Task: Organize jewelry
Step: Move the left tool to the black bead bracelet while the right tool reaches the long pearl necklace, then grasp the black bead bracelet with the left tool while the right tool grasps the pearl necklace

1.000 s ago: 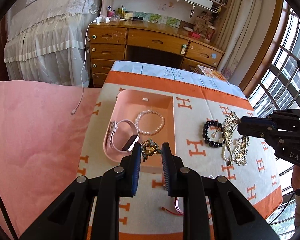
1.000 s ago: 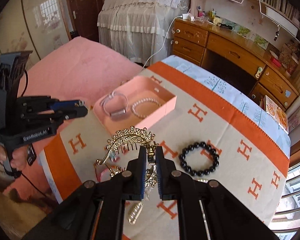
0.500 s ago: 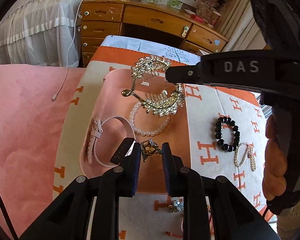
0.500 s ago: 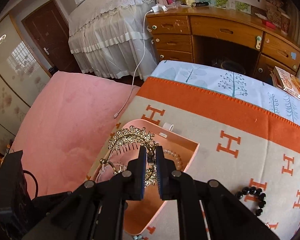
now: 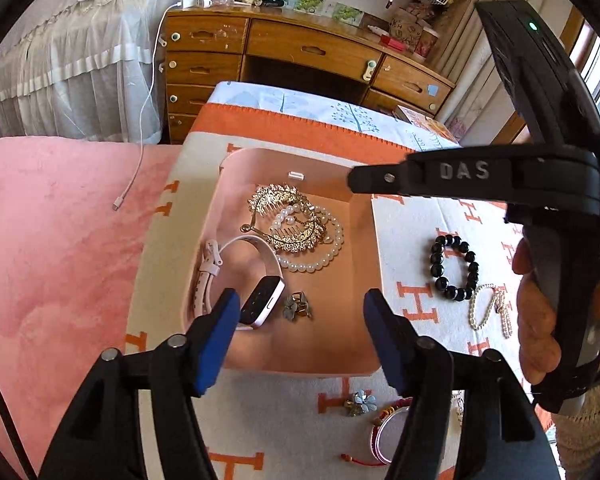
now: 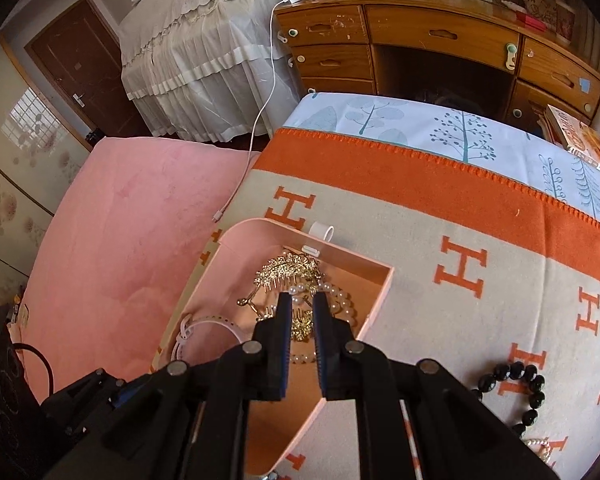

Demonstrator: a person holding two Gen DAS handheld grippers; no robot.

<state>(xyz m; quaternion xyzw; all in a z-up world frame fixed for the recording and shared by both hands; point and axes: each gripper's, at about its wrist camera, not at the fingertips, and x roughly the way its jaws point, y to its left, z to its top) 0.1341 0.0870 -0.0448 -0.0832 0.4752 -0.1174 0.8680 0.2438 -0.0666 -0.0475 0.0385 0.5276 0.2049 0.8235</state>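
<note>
A pink box (image 5: 364, 368) on the orange-and-cream blanket holds a gold hair comb (image 5: 288, 220), a pearl bracelet (image 5: 324, 258), a pink watch (image 5: 260, 300) and a small metal charm (image 5: 296, 306). My left gripper (image 5: 300, 308) hangs over the box's near end with its jaws opening. The charm lies loose on the box floor between them. My right gripper (image 6: 302, 304) hovers over the box (image 6: 380, 300), jaws almost together and gripping nothing. The comb (image 6: 288, 272) lies flat below them on the pearls.
On the blanket right of the box lie a black bead bracelet (image 5: 454, 266) and a small pearl piece (image 5: 492, 308). A flower brooch (image 5: 358, 402) and a red string bracelet (image 5: 384, 428) lie in front. A hand (image 5: 540, 320) holds the right gripper. A wooden desk (image 5: 308, 48) stands behind.
The left jaws have spread and the charm has dropped onto the box floor. The gold comb, which hung from the right gripper, now lies in the box on the pearl bracelet.
</note>
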